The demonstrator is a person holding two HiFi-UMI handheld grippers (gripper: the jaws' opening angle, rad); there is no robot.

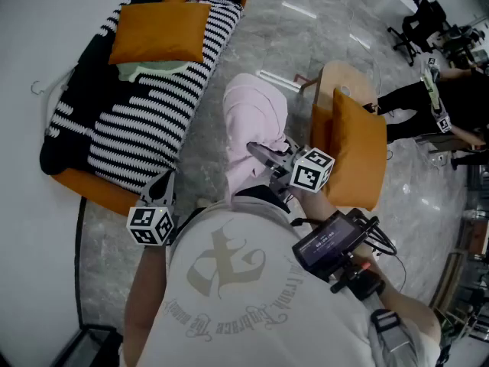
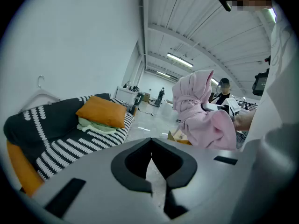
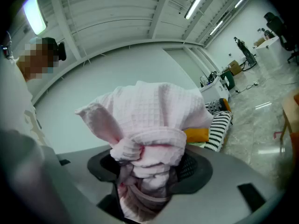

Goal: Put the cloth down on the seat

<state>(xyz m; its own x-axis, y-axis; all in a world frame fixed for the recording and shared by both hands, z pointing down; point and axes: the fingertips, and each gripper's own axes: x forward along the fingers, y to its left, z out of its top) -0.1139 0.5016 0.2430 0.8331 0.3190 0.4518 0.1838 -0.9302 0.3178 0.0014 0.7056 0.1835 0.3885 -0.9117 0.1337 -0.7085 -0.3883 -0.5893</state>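
A bunched pink waffle cloth hangs in the air in front of me, over the grey floor between a sofa and a chair. My right gripper is shut on its lower part; in the right gripper view the cloth fills the space between the jaws. My left gripper is low at the left, apart from the cloth, with its jaw tips touching and nothing in them. The left gripper view has the cloth up at the right. The sofa wears a black-and-white striped cover.
An orange cushion lies on a pale green cloth at the sofa's far end. An orange chair stands just right of the pink cloth. A person and office chairs are at the far right. A hanger is by the left wall.
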